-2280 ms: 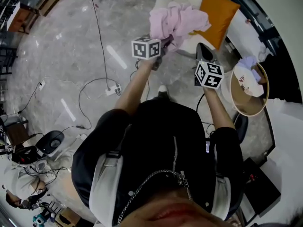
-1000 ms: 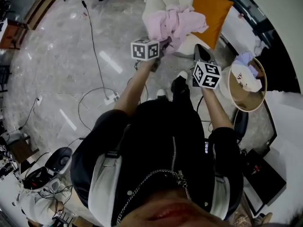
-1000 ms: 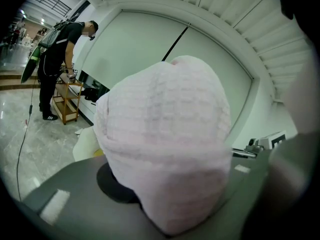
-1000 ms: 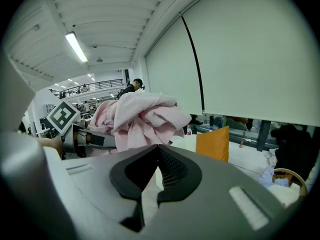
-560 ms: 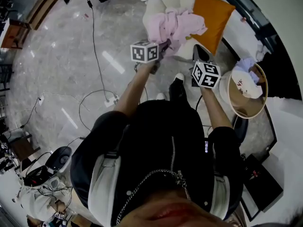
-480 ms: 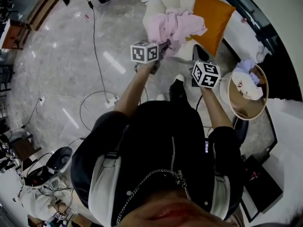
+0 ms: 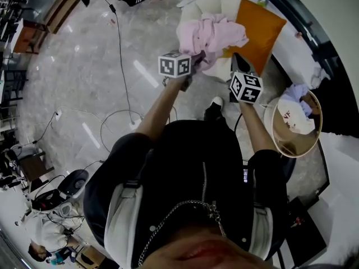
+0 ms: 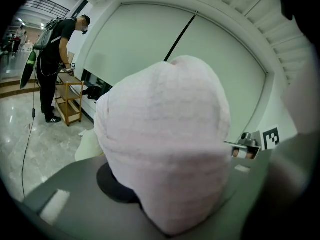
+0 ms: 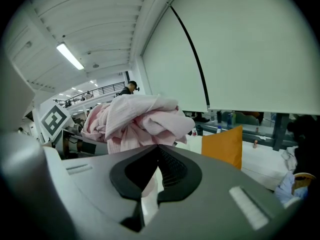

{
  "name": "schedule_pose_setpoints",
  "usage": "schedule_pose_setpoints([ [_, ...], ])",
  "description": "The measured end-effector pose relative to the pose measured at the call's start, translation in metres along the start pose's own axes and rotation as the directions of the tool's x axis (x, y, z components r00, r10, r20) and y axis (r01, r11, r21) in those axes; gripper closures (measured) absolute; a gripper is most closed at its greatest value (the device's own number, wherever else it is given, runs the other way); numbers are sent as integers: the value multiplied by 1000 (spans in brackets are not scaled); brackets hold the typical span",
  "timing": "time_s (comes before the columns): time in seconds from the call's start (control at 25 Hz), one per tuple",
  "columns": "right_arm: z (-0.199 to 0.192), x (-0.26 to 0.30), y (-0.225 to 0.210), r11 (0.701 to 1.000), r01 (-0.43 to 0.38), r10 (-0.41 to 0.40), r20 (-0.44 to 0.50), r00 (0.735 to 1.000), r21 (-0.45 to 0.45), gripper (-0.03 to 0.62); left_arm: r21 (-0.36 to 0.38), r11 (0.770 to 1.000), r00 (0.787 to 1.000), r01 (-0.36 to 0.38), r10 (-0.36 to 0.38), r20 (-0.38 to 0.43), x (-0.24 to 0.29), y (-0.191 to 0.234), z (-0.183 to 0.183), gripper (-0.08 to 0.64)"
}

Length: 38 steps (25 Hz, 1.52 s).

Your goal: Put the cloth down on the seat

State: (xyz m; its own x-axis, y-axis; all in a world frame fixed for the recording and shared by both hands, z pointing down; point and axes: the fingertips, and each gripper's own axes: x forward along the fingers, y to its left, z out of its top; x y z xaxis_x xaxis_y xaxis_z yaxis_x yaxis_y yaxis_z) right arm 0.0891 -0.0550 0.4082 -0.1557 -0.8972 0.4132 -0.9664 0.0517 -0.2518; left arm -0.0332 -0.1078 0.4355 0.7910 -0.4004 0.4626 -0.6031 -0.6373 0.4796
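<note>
Marble floor (image 7: 73,66), cable (image 7: 124,77), cream seat (image 7: 213,3), pink cloth (image 7: 212,33).

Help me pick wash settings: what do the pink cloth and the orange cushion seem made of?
Pink cloth: soft, matte textile, probably a cotton-like knit or waffle weave; faint ribbed rows show close up, and it bunches in loose folds.
Orange cushion: smooth, matte woven-looking cover, plump; fibre unclear.
</note>
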Motion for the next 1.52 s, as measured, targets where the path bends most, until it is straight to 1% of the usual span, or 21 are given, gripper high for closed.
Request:
schedule_pose_setpoints([
  [0.2, 9, 15, -7, 999, -44, 44, -8, 999, -6, 591, -5, 1000, 1000, -28, 28, 1, 11, 2, 10, 360],
  [0.48, 26, 38, -31, 994, -96, 95, -21, 995, -46, 591, 0, 999, 999, -45, 45, 14, 41, -1, 27, 360],
  [0.56, 31, 44, -38, 993, -105, 104, -24, 994, -51, 591, -12, 999, 999, -50, 50, 19, 47, -1, 30, 360],
  [0.68, 32, 53, -46, 991, -119, 117, -33, 993, -54, 591, -33, 998, 998, -57, 58, 31, 55, 1, 34, 360],
  [0.8, 27, 61, -51, 990, -131, 128, -50, 990, -54, 591, -33, 997, 997, -66, 67, 30, 60, 4, 35, 360],
  [1.12, 31, 89, -54, 988, -145, 141, -76, 987, -46, 591, -59, 995, 997, -75, 76, 16, 78, 23, 40, 360],
  [1.4, 46, 129, -66, 993, -111, 107, -89, 990, -38, 591, -65, 997, 999, -45, 45, 10, 107, 50, 66, 360],
  [1.52, 53, 148, -72, 995, -92, 88, -97, 991, -34, 591, -44, 998, 999, -37, 36, -3, 123, 62, 80, 360],
])
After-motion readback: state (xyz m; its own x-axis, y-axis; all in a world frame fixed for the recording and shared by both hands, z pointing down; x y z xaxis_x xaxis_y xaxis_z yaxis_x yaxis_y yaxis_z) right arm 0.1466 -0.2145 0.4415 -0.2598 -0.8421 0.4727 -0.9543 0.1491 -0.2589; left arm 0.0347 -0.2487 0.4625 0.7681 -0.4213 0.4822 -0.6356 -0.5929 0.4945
